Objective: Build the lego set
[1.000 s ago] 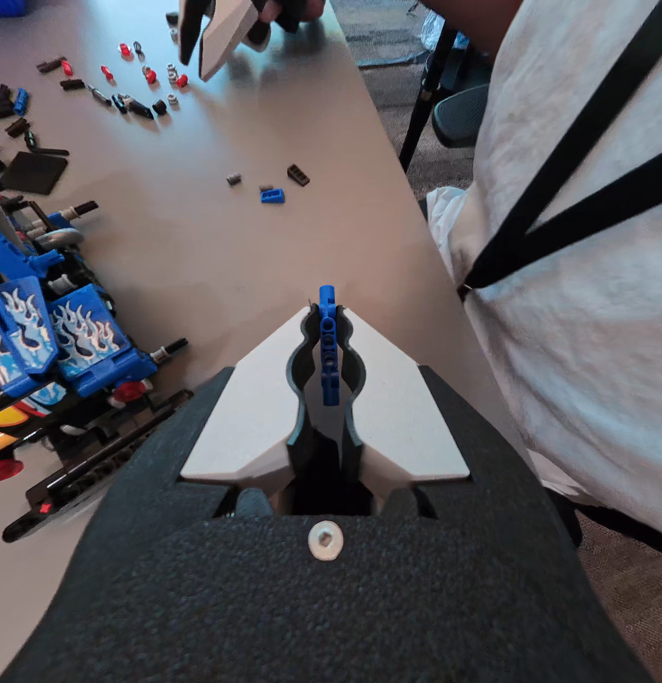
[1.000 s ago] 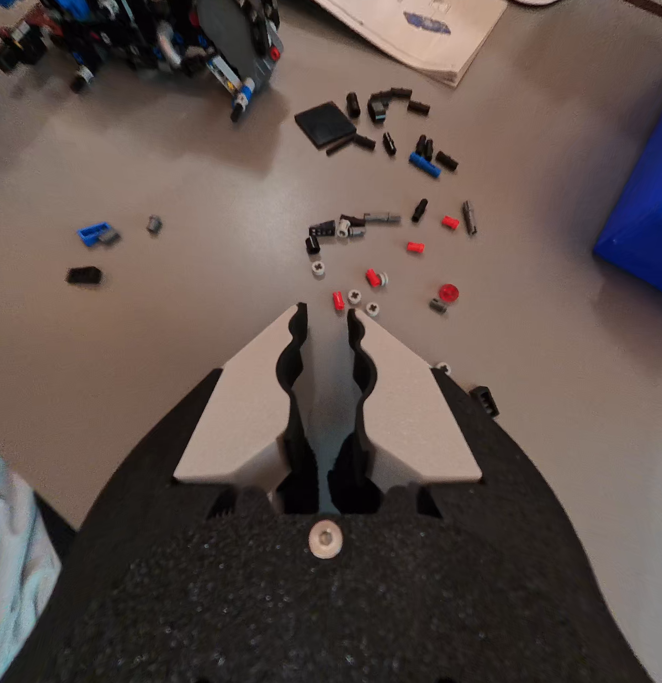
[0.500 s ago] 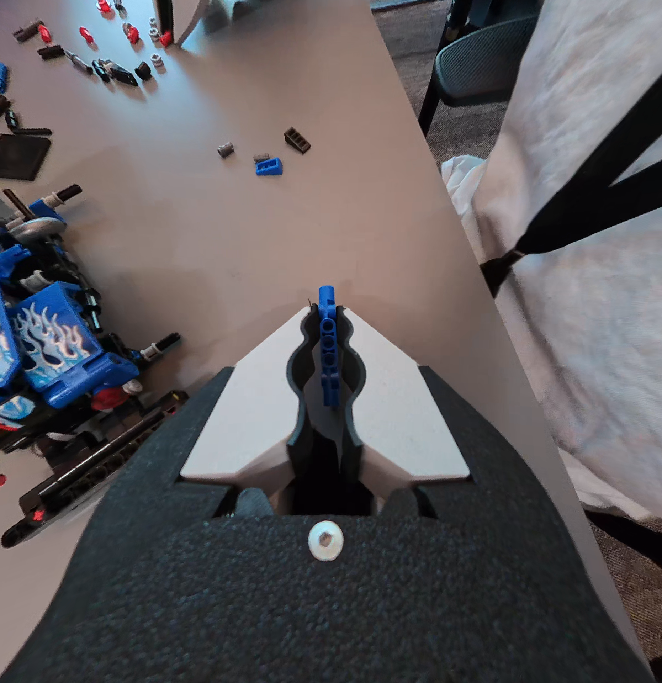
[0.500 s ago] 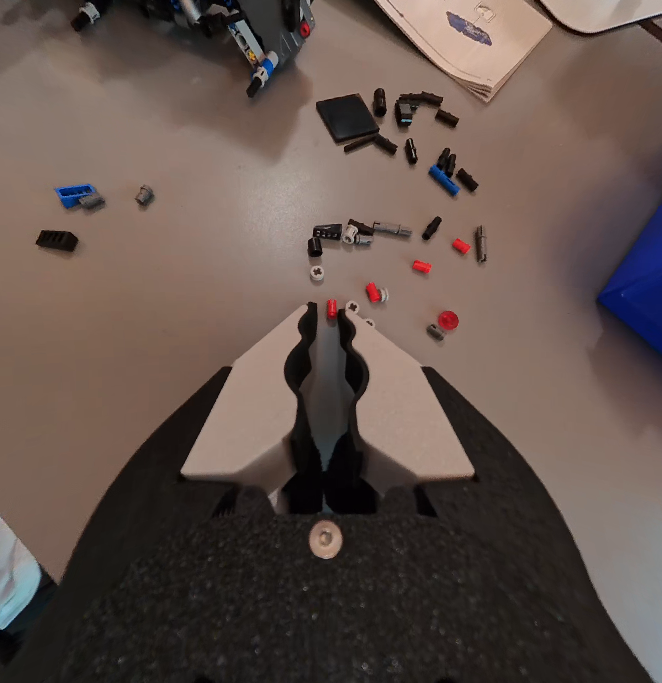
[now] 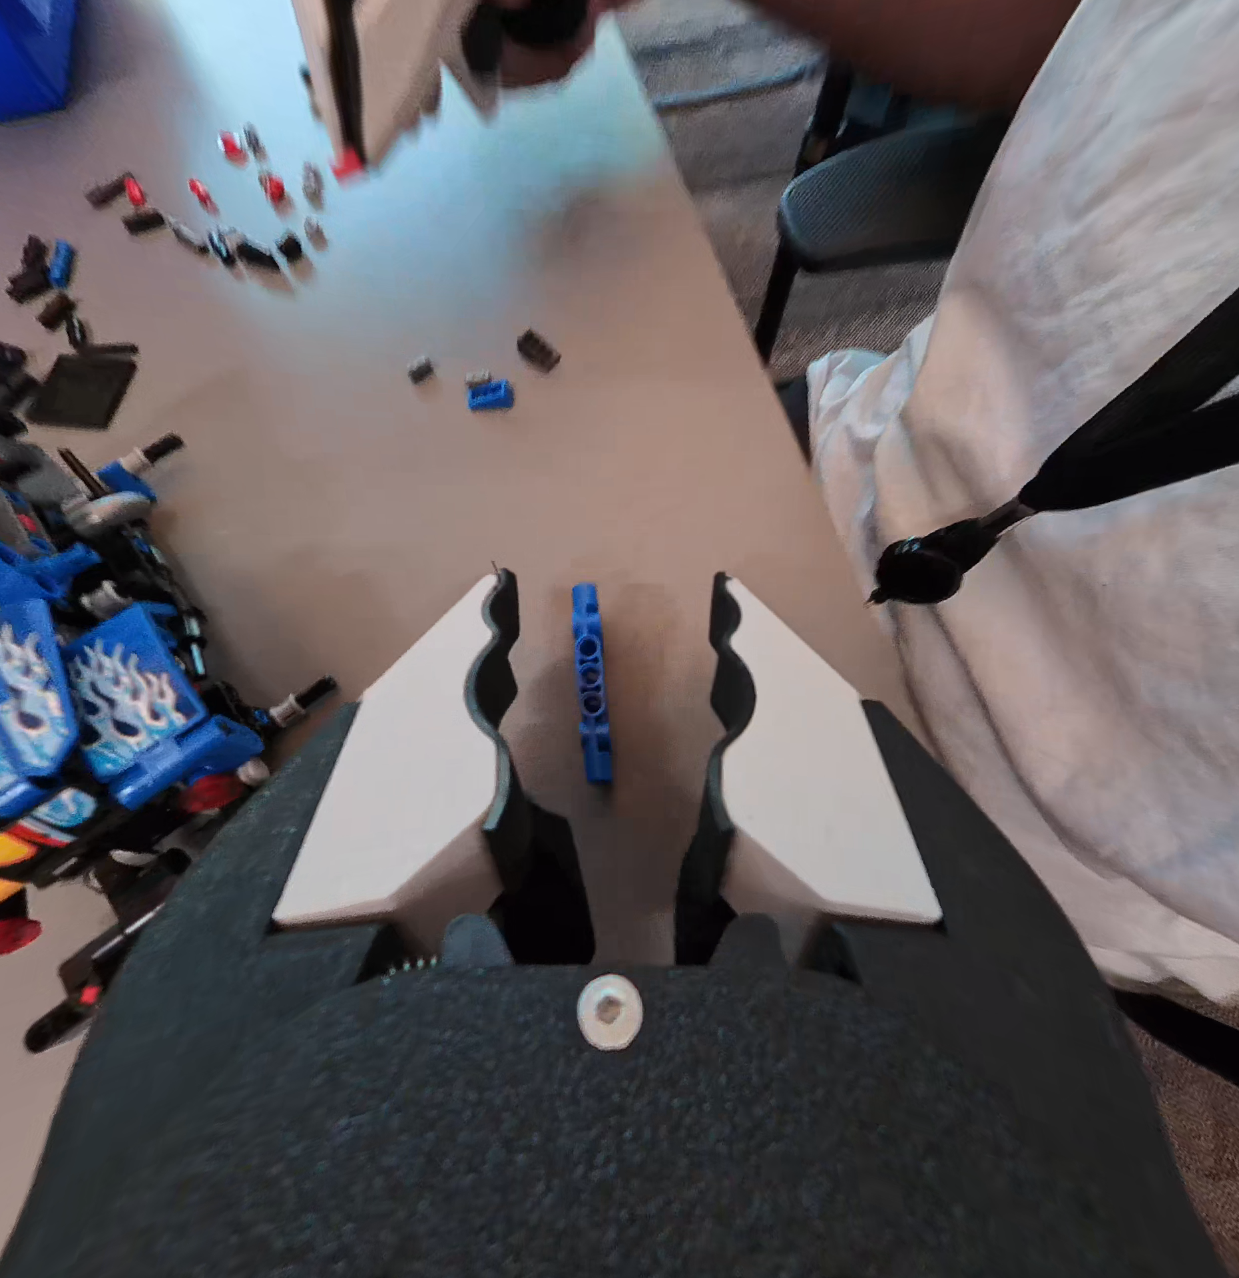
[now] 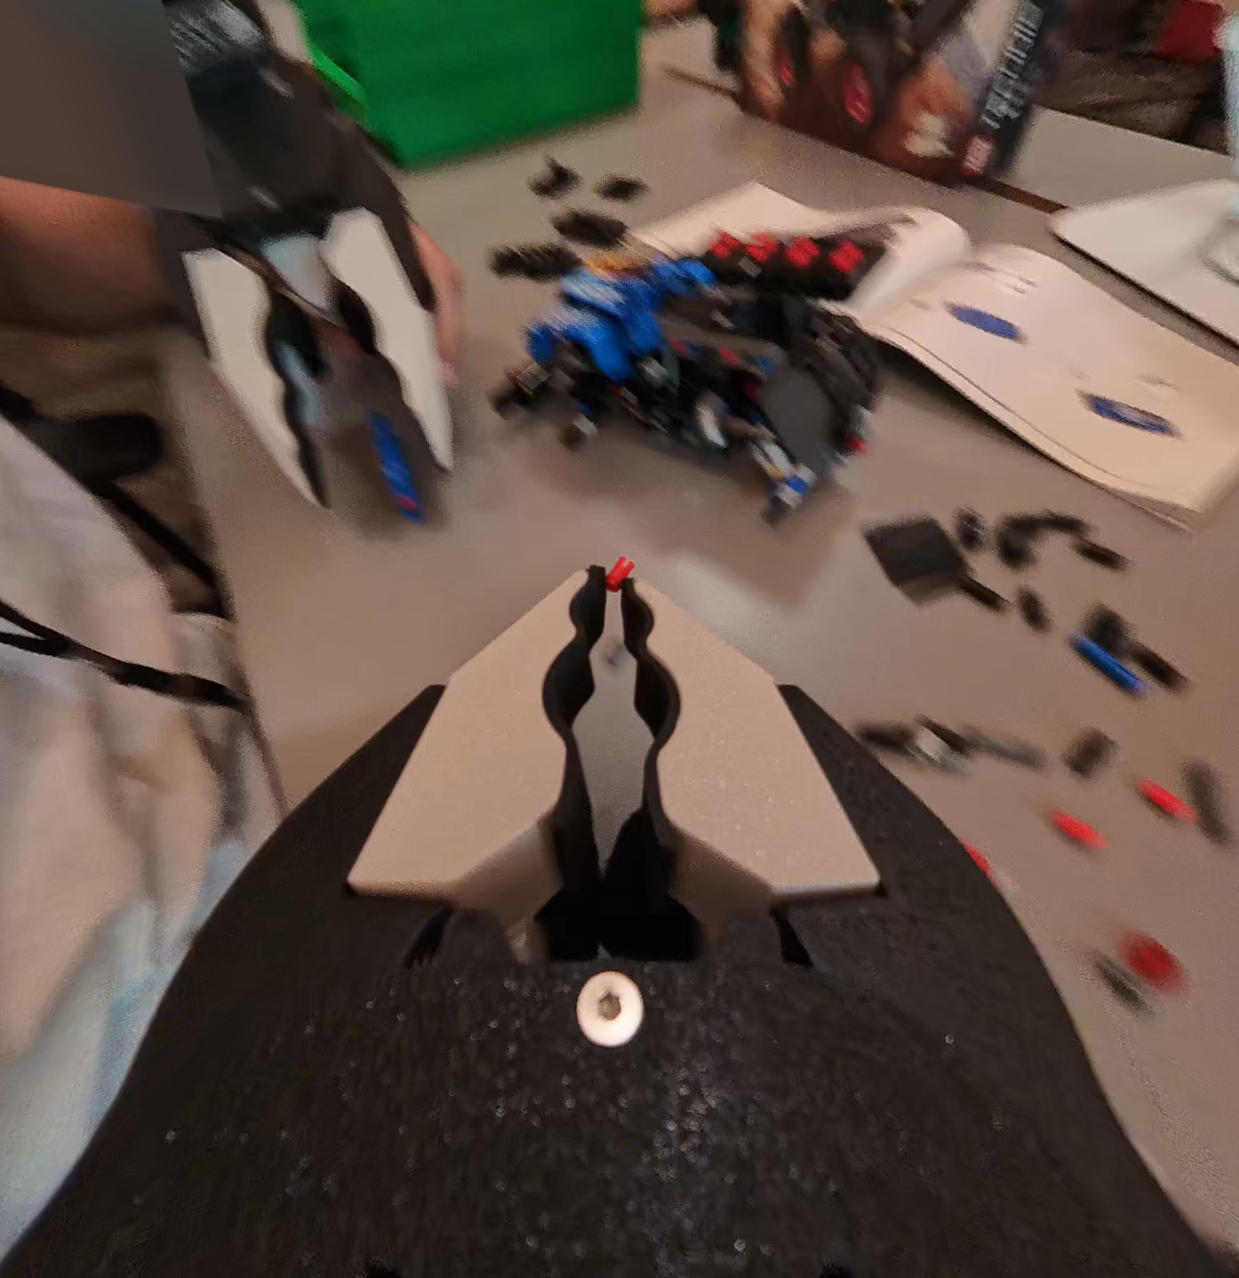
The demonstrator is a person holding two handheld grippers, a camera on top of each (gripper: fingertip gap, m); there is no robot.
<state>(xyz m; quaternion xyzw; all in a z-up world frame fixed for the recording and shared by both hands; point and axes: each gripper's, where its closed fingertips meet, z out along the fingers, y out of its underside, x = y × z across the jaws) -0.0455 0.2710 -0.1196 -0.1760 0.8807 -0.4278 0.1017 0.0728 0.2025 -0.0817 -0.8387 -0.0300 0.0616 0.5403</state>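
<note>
My left gripper is open just above the table. A blue beam with holes sits loose between its fingers, touching neither jaw, seemingly resting on the table. My right gripper is shut on a small red pin at its tips and is raised off the table. The right wrist view is blurred; it shows the left gripper with the blue beam at the left. The right gripper shows at the top of the left wrist view. The blue and black lego model stands to the left of my left gripper.
Loose black, red and blue pieces lie scattered on the grey table. Three small pieces lie apart. An open instruction booklet, a green box and a blue box are there. The person's white shirt is past the table edge.
My left gripper has opened and let go of the blue beam. My right gripper has shut on a red pin, lifted it and swung toward the left gripper and model.
</note>
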